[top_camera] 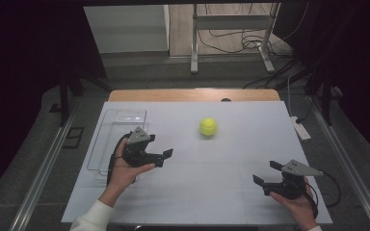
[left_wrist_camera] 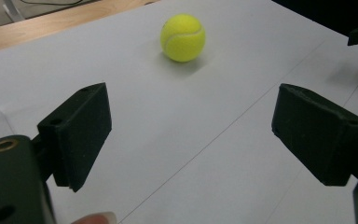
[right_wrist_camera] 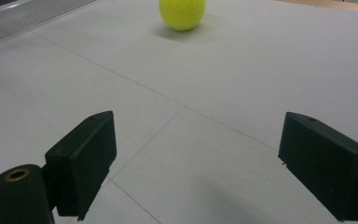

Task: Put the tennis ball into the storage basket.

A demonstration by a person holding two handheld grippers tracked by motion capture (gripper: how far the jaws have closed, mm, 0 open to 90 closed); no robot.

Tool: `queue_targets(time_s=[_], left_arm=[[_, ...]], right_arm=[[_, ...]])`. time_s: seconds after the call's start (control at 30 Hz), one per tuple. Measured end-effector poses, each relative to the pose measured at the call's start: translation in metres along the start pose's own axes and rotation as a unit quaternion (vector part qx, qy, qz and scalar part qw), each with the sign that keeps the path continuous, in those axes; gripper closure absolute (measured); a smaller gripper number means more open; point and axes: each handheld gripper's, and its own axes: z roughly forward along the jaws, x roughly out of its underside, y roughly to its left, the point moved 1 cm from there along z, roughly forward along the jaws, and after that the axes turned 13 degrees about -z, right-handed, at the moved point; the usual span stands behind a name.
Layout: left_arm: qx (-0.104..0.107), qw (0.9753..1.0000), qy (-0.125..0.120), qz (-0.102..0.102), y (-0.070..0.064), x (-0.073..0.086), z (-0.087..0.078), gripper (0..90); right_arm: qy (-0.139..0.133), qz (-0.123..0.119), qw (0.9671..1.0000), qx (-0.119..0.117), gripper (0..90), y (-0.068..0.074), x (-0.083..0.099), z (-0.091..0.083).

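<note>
High view: left gripper (top_camera: 165, 158) points right, toward the ball (top_camera: 208, 127), jaws apart. Right gripper (top_camera: 266, 173) points left, jaws apart, empty.

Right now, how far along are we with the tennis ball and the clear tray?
Nothing looks done: the yellow-green felt tennis ball sits loose on the white table, outside the clear plastic rectangular tray, which looks empty. In hand: the left hand-held gripper is open and points at the ball, apart from it; the right hand-held gripper is open too, farther off. Probably left: grasping the ball and placing it.
</note>
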Motion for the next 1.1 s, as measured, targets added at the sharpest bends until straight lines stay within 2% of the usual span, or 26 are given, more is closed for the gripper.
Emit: queue_targets(time_s=[1.1], left_arm=[[0.012,0.9999,0.010,0.003,-0.002,-0.012,0.015,12.8]], right_arm=[[0.001,-0.001,1.0000,0.001,11.7,-0.001,0.000,0.000]])
